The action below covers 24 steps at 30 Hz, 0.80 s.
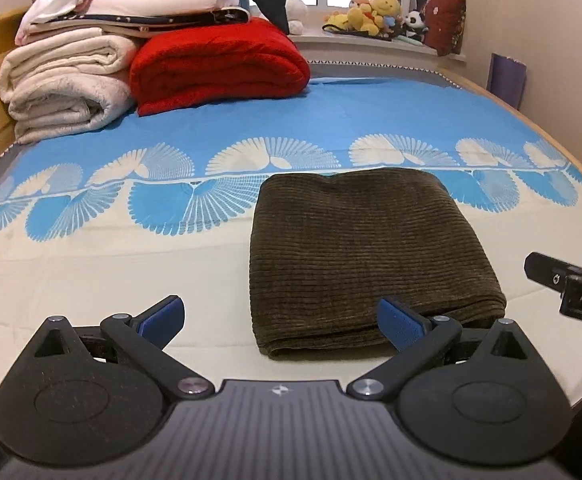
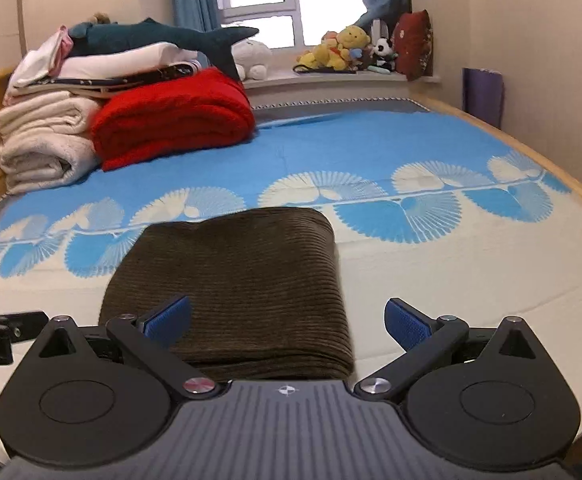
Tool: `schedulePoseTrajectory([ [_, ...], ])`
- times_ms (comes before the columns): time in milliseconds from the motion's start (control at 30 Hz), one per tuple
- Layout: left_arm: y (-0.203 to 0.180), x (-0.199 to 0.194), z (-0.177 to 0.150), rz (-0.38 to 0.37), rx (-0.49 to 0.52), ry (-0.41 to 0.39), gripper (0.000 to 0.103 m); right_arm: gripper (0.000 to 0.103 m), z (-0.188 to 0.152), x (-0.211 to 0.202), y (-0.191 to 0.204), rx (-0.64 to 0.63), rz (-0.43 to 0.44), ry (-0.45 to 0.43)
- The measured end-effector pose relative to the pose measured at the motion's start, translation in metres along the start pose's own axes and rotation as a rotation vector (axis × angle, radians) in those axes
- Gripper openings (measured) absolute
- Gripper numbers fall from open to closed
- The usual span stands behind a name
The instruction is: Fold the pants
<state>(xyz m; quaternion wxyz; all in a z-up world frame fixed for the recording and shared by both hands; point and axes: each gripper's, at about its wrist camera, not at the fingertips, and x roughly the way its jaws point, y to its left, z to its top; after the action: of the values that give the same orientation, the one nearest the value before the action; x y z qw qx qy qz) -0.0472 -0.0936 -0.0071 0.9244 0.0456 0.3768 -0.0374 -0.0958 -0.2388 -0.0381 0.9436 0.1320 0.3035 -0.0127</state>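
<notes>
Lying folded in a neat brown block on the bed sheet: pants. Just in front of left gripper and right gripper, both wide open, gripping nothing.

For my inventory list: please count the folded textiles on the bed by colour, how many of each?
Dark olive-brown: 1, the folded pants
Red: 1, the blanket
Cream: 1, the thick blanket
White and dark pieces stacked on top: number unclear
Total clearly countable: 3
</notes>
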Motion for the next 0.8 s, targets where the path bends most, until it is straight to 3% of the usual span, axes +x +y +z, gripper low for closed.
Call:
schedulePoseTrajectory([
  [800,-0.008,0.014,0.000,-0.007,-0.003,0.031,0.103,0.102,-0.001,0.001,0.001,-0.022,-0.001,-0.006],
])
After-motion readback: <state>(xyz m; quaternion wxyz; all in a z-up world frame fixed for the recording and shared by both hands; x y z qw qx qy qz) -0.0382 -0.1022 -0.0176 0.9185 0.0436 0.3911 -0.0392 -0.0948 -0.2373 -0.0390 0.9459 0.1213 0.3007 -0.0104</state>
